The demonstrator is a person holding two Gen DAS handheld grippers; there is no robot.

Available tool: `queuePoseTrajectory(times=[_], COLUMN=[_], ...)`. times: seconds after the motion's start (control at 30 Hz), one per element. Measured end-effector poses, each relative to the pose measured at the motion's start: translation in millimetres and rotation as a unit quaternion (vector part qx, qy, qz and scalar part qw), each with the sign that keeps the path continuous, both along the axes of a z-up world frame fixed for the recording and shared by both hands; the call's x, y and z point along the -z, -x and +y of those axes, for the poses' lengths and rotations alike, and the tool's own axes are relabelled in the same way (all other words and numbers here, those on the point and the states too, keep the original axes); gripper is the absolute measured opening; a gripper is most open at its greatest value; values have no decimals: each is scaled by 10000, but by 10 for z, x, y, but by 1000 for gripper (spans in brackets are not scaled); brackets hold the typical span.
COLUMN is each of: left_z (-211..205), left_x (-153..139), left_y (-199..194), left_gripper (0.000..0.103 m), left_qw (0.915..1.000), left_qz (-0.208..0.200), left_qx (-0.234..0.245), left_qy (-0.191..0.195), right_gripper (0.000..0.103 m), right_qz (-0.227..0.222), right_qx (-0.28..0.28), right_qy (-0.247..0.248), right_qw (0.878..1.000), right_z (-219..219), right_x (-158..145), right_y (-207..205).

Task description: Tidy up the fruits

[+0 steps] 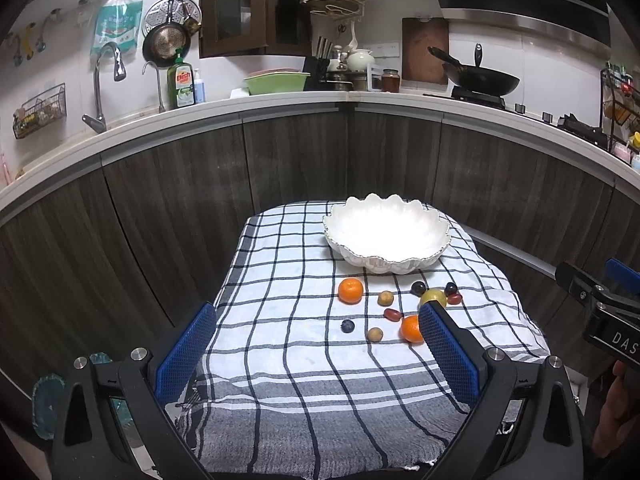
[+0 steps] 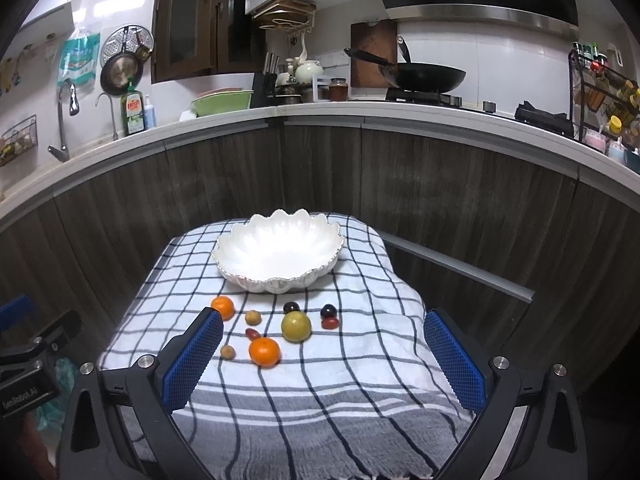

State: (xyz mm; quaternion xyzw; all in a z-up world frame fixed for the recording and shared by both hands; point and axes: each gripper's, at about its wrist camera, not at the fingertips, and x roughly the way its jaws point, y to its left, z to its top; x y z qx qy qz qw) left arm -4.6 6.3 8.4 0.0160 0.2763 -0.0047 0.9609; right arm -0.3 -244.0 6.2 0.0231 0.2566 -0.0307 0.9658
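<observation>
A white scalloped bowl (image 1: 386,232) (image 2: 278,250) stands empty at the far end of a checked cloth (image 1: 280,280) (image 2: 360,360). In front of it lie loose fruits: two oranges (image 1: 350,290) (image 2: 264,351), a yellow-green fruit (image 2: 296,326), small brown, red and dark ones. My left gripper (image 1: 318,328) is open and empty, hovering above the near cloth. My right gripper (image 2: 324,334) is open and empty, above the fruits' near side; it also shows at the right edge of the left wrist view (image 1: 600,300).
Dark wood cabinet fronts (image 1: 160,200) curve round the small table, under a white counter (image 1: 280,102) with a sink tap, dish soap, green basin and a wok (image 1: 480,78). The cloth hangs over the table's edges.
</observation>
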Motion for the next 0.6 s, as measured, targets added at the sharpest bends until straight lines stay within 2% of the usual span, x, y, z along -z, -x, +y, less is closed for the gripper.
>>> queuePoseTrajectory(times=[0.2,0.37,0.6], left_z=[-25,-16,-62], left_x=[-6,67,103], left_y=[16,-42,-91], left_gripper=[103,103,103], left_qw=[10000,9999,9999], left_qz=[-53,139,121], left_qx=[-7,-44,45], left_qy=[-63,-28,-54], right_gripper=[102,102,102], right_qz=[-7,3,67], right_qx=[42,1,13], right_qy=[-62,6,-65], right_qw=[10000,10000,10000], right_z=[-40,2,-41], right_x=[-2,30,91], right_y=[-4,-1,-43])
